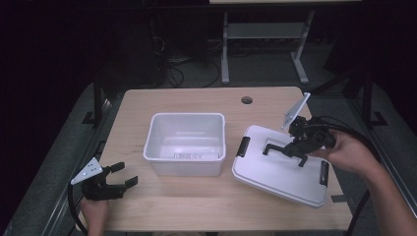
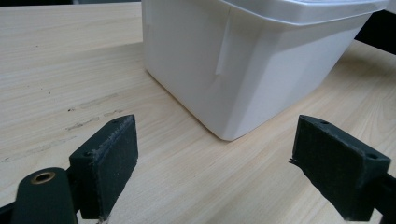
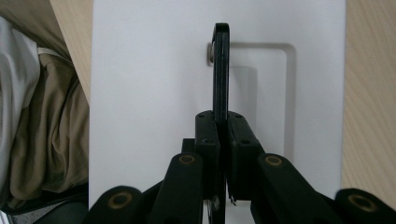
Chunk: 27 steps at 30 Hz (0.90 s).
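An open white plastic bin (image 1: 187,167) stands in the middle of the wooden table (image 1: 147,206). To its right is the bin's white lid (image 1: 275,174), tilted, with a black latch (image 1: 243,146) at each end. My right gripper (image 1: 297,150) is shut on the lid's black handle (image 1: 275,146). In the right gripper view the handle (image 3: 221,65) stands edge-on, clamped between the pads of my right gripper (image 3: 223,130), with the lid (image 3: 149,93) behind it. My left gripper (image 1: 125,174) rests open near the table's front left corner, with nothing between its fingers. In the left gripper view, my left gripper (image 2: 229,163) points at the bin's near corner (image 2: 252,70).
A round cable hole (image 1: 247,100) sits near the table's far edge. Bare wood lies in front of the bin and to its left. A metal table frame (image 1: 225,49) stands on the floor beyond. A person's beige clothing (image 3: 42,116) shows beside the lid.
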Each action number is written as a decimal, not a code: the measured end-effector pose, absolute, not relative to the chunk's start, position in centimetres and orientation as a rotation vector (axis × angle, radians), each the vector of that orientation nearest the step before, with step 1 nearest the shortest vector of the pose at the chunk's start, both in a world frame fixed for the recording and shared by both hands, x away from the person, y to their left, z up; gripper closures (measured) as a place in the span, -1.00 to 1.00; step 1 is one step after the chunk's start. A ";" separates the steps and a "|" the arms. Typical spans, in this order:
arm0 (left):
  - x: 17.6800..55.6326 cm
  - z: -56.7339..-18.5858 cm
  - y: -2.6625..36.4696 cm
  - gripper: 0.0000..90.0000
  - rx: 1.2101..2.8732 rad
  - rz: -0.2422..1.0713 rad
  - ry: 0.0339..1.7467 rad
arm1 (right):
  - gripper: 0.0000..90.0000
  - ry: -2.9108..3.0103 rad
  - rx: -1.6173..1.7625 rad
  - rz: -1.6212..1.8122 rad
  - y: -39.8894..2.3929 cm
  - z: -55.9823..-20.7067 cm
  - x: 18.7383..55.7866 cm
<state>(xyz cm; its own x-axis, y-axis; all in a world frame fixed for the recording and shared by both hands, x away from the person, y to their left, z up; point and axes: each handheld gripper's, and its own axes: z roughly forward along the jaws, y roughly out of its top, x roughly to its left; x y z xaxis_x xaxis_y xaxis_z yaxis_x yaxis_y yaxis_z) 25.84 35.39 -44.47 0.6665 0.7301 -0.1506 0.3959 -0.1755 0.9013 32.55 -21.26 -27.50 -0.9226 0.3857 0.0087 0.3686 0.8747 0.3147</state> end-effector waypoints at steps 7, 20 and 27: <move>25.7 -44.5 35.5 -0.70 1.790 0.385 0.906 | 0.88 2.987 0.581 0.497 -20.7 -26.2 32.7; 25.8 -44.5 35.5 -0.70 1.792 0.387 0.903 | 0.88 2.984 0.523 0.517 -18.9 -24.0 33.1; 25.8 -44.5 35.6 -0.70 1.789 0.386 0.905 | 0.88 2.985 0.486 0.517 -17.5 -23.0 33.6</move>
